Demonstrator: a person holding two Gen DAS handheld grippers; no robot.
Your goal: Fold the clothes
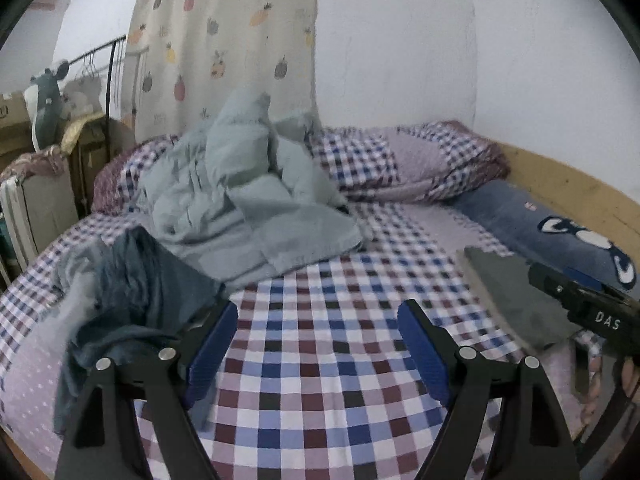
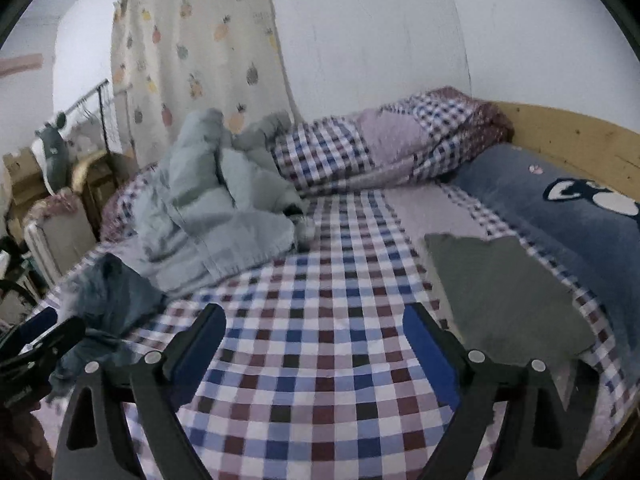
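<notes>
Two grippers, left (image 1: 318, 320) and right (image 2: 316, 324), gape empty above the bed (image 2: 320, 380); the crumpled teal garment (image 1: 132, 300) could snag, bunching mid-fold.

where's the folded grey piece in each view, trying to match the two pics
Left wrist view: the folded grey piece lies at the right edge on the checked bedsheet, partly behind the right hand-held gripper.
Right wrist view: it lies flat at right of centre, in full view, beside the blue pillow.
Shared landmark: the crumpled pale green garment, upper left of centre in both.
</notes>
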